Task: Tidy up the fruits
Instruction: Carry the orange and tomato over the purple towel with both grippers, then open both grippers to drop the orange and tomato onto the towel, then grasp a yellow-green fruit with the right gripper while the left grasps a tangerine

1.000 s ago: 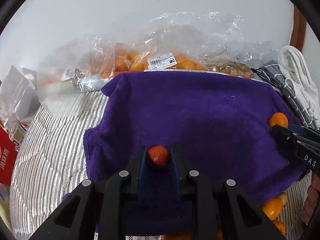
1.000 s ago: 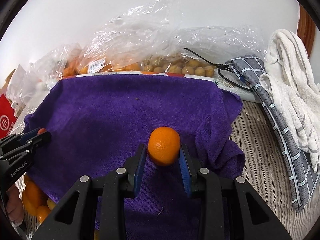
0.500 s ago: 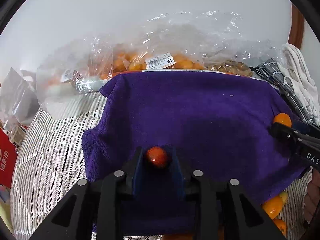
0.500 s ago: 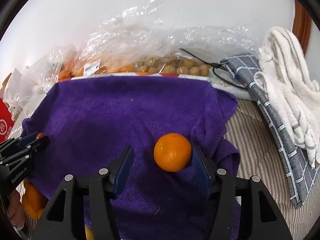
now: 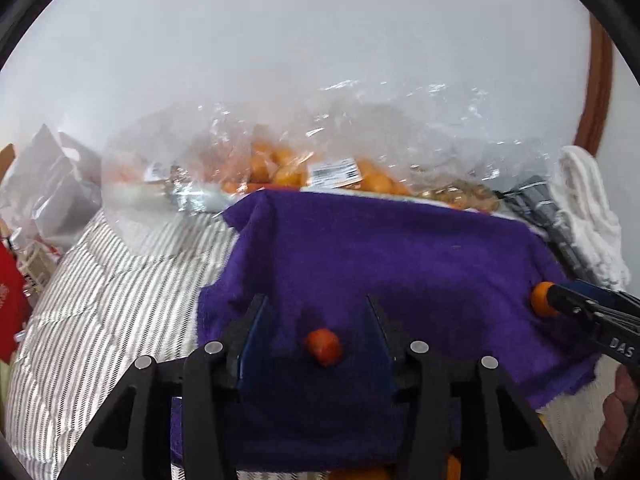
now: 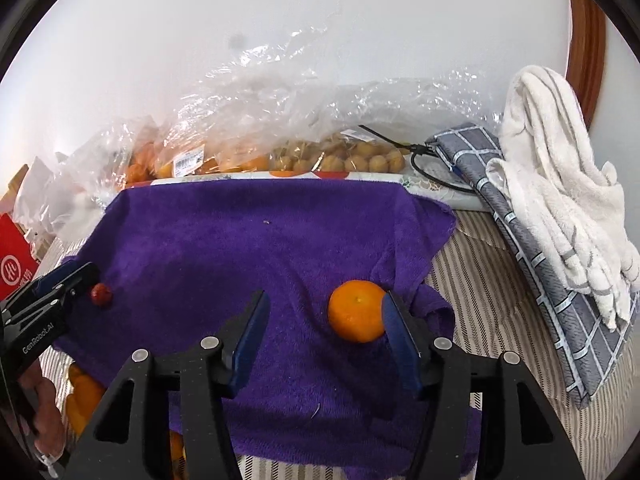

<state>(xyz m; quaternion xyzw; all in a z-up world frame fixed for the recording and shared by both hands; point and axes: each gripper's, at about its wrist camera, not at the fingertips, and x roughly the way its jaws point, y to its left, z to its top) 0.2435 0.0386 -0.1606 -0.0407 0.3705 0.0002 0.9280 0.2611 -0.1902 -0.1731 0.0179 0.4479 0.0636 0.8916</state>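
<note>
A purple towel point(image 5: 400, 264) lies spread on the striped bed; it also shows in the right wrist view point(image 6: 248, 240). My left gripper point(image 5: 316, 320) is open, and a small red fruit point(image 5: 323, 346) lies loose on the towel between its fingers. My right gripper point(image 6: 324, 316) is open; an orange mandarin point(image 6: 355, 315) rests on the towel against its right finger. The red fruit point(image 6: 101, 294) shows at the left gripper's tip in the right wrist view. The mandarin point(image 5: 541, 298) shows at the right edge of the left wrist view.
Clear plastic bags of oranges point(image 5: 280, 164) and small brown fruits point(image 6: 344, 158) lie behind the towel by the wall. A grey checked cloth point(image 6: 532, 240) and a white towel point(image 6: 560, 184) lie at right. More oranges point(image 6: 82, 400) sit under the towel's front left edge. A red box point(image 6: 14, 264) stands at left.
Both grippers opened and let go of their fruit. The red fruit and the mandarin now lie on the towel. Both grippers pulled back a little.
</note>
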